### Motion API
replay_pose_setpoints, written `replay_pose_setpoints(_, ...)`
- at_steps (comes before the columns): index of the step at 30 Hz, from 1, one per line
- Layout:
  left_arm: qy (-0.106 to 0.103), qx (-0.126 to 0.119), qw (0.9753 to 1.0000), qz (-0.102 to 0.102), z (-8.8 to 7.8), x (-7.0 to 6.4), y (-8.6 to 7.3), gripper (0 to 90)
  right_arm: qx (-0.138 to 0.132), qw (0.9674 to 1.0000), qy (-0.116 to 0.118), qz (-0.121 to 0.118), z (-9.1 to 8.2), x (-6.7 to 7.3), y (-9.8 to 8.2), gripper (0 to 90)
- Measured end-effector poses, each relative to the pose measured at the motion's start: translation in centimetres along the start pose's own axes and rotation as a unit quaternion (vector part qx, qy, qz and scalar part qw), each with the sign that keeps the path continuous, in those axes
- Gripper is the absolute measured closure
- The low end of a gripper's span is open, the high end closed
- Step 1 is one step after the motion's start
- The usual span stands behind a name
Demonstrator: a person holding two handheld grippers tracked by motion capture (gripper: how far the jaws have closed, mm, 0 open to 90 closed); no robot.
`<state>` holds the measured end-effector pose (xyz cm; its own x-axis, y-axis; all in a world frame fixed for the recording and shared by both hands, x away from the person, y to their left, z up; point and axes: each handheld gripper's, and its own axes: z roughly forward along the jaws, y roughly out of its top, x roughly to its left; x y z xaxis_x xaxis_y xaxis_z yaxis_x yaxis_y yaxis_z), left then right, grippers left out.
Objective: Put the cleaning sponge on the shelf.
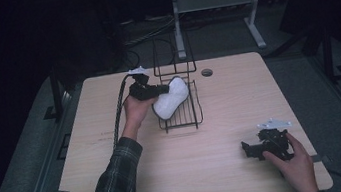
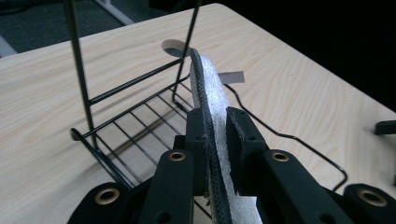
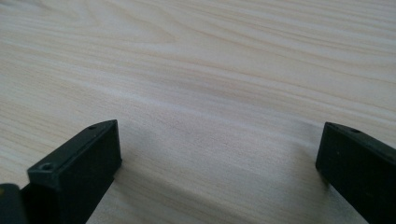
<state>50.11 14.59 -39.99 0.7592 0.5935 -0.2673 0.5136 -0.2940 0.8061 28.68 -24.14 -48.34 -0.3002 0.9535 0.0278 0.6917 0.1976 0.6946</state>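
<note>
Left of the wire rack (image 1: 180, 109), my left gripper (image 1: 150, 91) was clamped on the white insole-shaped pad (image 1: 170, 97), jaws pinching its thin edge. From the left gripper view the pad (image 2: 212, 88) stood on edge between the jaws, dark trim facing left, hanging over the rack floor (image 2: 140, 126). Grip was shallow and only on the rim, so my guess was the pad could twist or slip out if it snagged a wire. The rack looked light; pushing sideways against its upright frame (image 1: 173, 55) might have tipped or slid it. Well right of the rack, my right gripper (image 1: 261, 146) rested on the table (image 1: 222, 119), jaws apart, holding nothing, too far off to steady the rack.
</note>
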Motion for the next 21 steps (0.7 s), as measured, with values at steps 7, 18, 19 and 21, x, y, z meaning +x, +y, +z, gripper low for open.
replay_pose_setpoints(7, 0.021, 0.011, 0.9997, -0.001, 0.12, 0.49, -0.29, 75.6, 0.000, 1.0000, 0.000, 0.000, 0.01, 0.00, 0.00, 0.0)
replay_pose_setpoints(18, 0.044, 0.029, 0.9986, 0.002, 0.20, 0.68, -0.48, 71.0, -0.001, 1.0000, 0.001, -0.001, 0.03, 0.00, 0.01, 0.0)
replay_pose_setpoints(19, 0.044, 0.030, 0.9986, 0.002, 0.17, 0.72, -0.51, 70.7, -0.001, 1.0000, 0.000, -0.001, 0.03, 0.01, 0.01, 0.0)
replay_pose_setpoints(21, 0.049, 0.035, 0.9982, 0.005, 0.06, 0.84, -0.53, 68.3, -0.001, 1.0000, 0.000, -0.001, 0.03, 0.01, 0.02, 0.0)
